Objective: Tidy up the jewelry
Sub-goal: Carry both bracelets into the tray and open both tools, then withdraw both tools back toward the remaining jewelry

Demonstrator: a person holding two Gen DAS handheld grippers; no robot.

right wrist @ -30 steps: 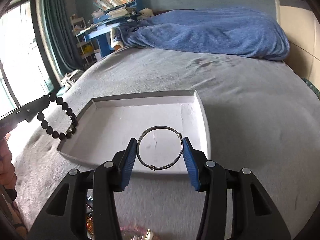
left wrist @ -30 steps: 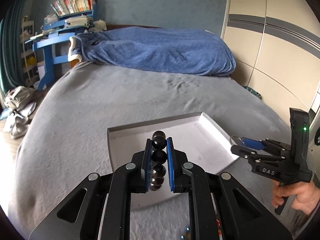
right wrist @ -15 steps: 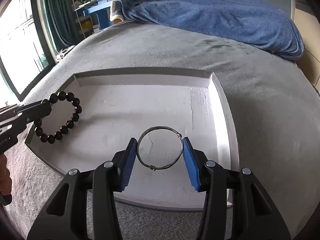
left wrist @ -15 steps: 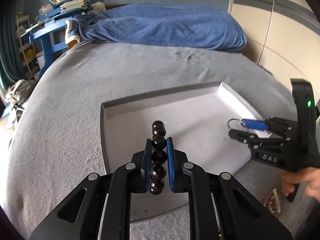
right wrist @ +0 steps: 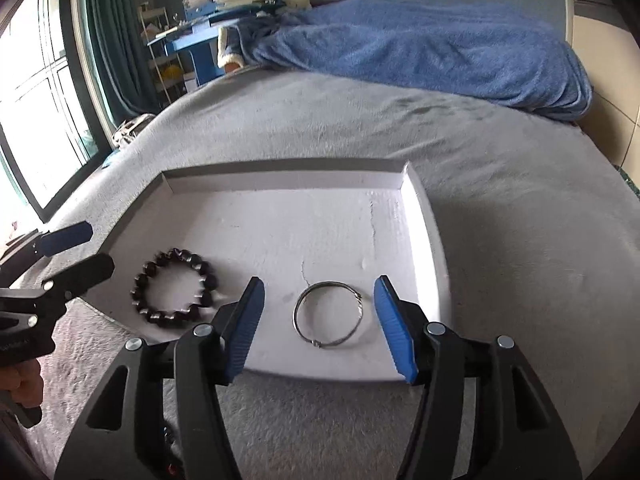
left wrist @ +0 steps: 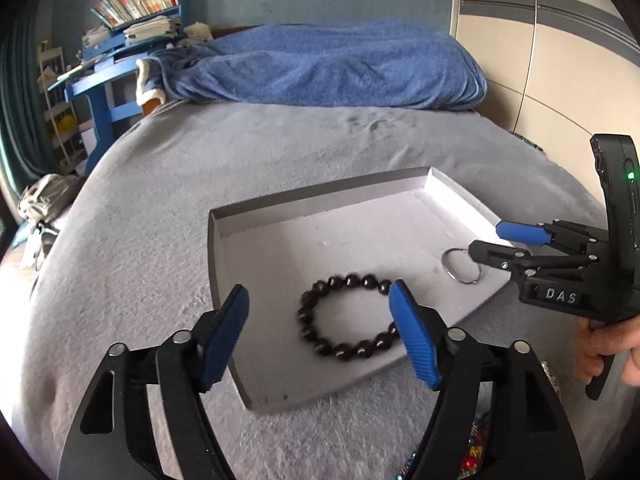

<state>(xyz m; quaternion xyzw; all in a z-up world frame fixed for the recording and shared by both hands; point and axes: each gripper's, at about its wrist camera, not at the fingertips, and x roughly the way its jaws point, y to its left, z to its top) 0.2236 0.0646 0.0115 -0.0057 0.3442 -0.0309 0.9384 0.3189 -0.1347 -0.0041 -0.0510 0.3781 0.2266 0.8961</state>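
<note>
a: left wrist view first. the left gripper (left wrist: 318,334) hangs over the near part of the white tray (left wrist: 256,360), its jaws opening, blue pads well apart and pressing on nothing. the black bead bracelet (left wrist: 346,316) lies flat on the tray floor between and just beyond them; the right-hand pad overlaps its edge in the picture, and i can't tell whether they touch.

b: and the other one?

a: the right gripper (right wrist: 318,322) is over the tray's near right part, jaws opening too. the thin metal bangle (right wrist: 329,314) lies flat on the tray between the pads, with a clear gap on each side.

b: so both pieces are in the tray.

a: yes, bracelet to the left, bangle to the right, apart from each other. the bracelet looks a little blurred in the right wrist view.

b: where does the tray sit?

a: on a grey bed cover (right wrist: 520,200), with a blue blanket (left wrist: 328,68) heaped at the far end. a hand (left wrist: 608,344) grips the right gripper's handle at the picture's right edge.
</note>
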